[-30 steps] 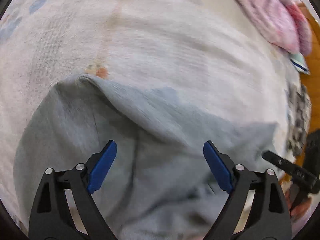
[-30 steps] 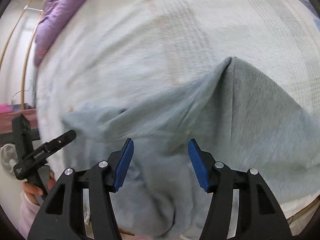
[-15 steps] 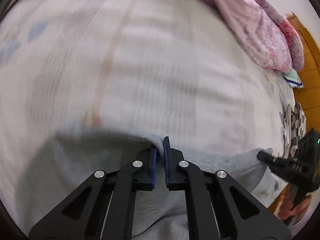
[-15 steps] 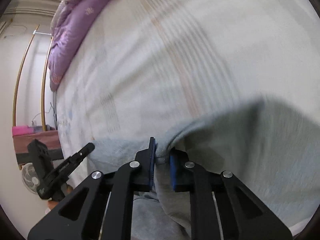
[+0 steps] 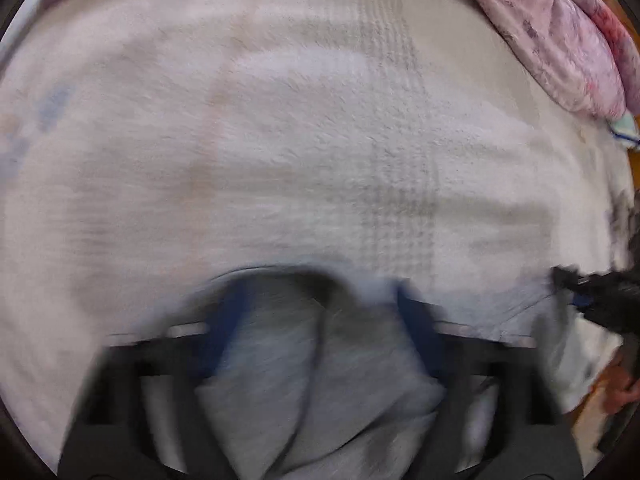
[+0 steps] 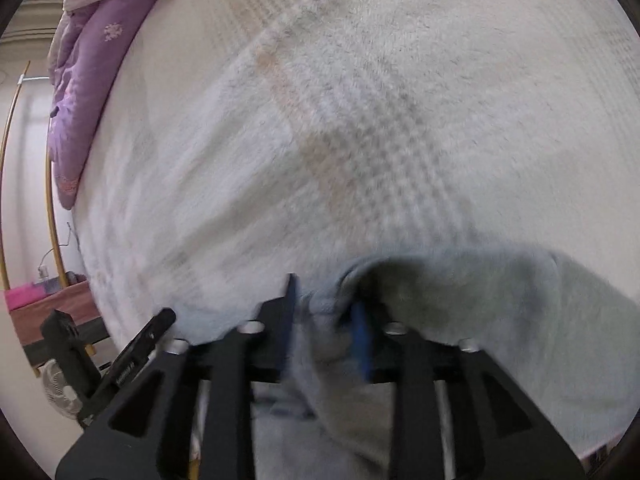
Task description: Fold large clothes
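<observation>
Both grippers have released since half a second ago: I had them pinched shut on the grey garment's edge then, and now each stands with its fingers apart.

Left wrist view, left to right: I note heavy motion blur. The white fleece blanket fills the frame from 9 to 3 o'clock. The left gripper sits at 6 o'clock, jaws spread wide, blue pads either side of the grey garment, which lies bunched between and below them without being pinched. A pink patterned quilt is heaped at 2 o'clock. At 4 o'clock I see the right gripper's black tip over the garment's far edge.

Right wrist view, left to right: a purple quilt lies at 10 o'clock along the blanket's edge. At 8 o'clock are a white fan and the other gripper's black body. The right gripper sits at 6 o'clock, jaws parted, a fold of the garment standing between the pads; blur prevents me from telling whether either pad touches it. The garment spreads from 6 to 4 o'clock on the blanket.
</observation>
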